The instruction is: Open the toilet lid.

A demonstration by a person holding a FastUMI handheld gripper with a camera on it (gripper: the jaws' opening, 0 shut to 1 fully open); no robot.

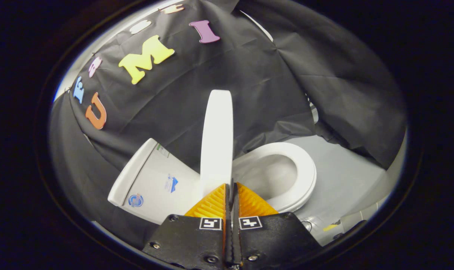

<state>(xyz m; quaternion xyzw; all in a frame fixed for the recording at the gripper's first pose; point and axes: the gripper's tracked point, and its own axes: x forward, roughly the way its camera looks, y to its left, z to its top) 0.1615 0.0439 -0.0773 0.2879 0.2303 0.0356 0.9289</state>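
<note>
The white toilet lid stands raised, nearly upright and edge-on, rising straight out from my fingertips. My gripper has its orange fingers pressed together with only a thin slit between them, and the lid's near rim runs down into that slit. The gripper is shut on the lid's rim. To the right of the lid lie the uncovered white seat ring and the bowl. The white tank sits to the left of the lid, behind it.
Black cloth hangs close behind and around the toilet. Pale grey floor spreads to the right of the seat, with a dark cable and a small yellow item lying on it near the fingers' right side.
</note>
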